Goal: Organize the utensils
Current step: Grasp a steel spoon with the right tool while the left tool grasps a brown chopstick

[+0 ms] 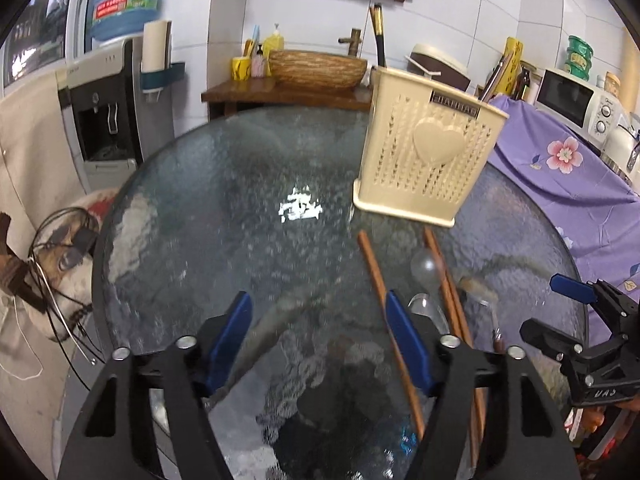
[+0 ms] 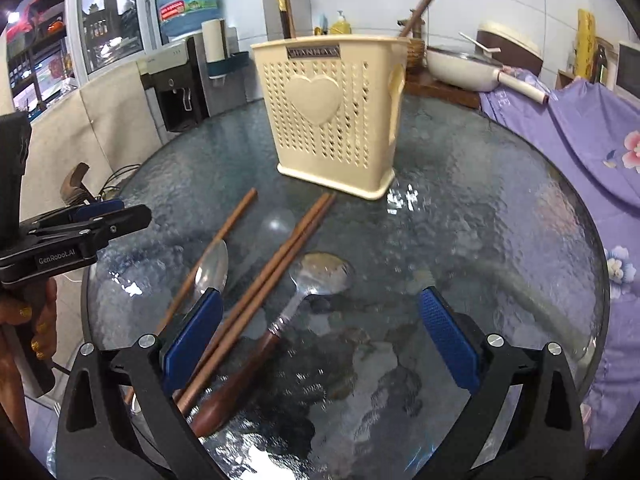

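Closest to me, my left hand-held gripper [image 1: 320, 344] hangs released over the glass worktop [image 1: 224, 216], its blue pads wide apart with nothing between them; the right pad sits over a single wooden chopstick [image 1: 374, 268] lying loose on the glass. Just right of that chopstick lie a clear plastic spoon [image 2: 276, 222] and a metal spoon [image 2: 210, 268], then a pair of wooden chopsticks [image 2: 280, 264] side by side and touching. Right of the pair rests a wooden-handled spoon [image 2: 324, 274], its steel bowl pointing away from me and its dark handle running back under my right hand-held gripper [image 2: 320, 344]. That one is also released, pads spread wide and gripping nothing, the left pad above the metal spoon and the pair of chopsticks. Beyond all the loose utensils stands the cream perforated utensil holder [image 2: 332, 120] with a raised heart on its face, upright on the worktop, with dark chopsticks [image 2: 285, 12] already poking out of its top. Further right, purple floral cloth [image 2: 592, 140] drapes beside the worktop.
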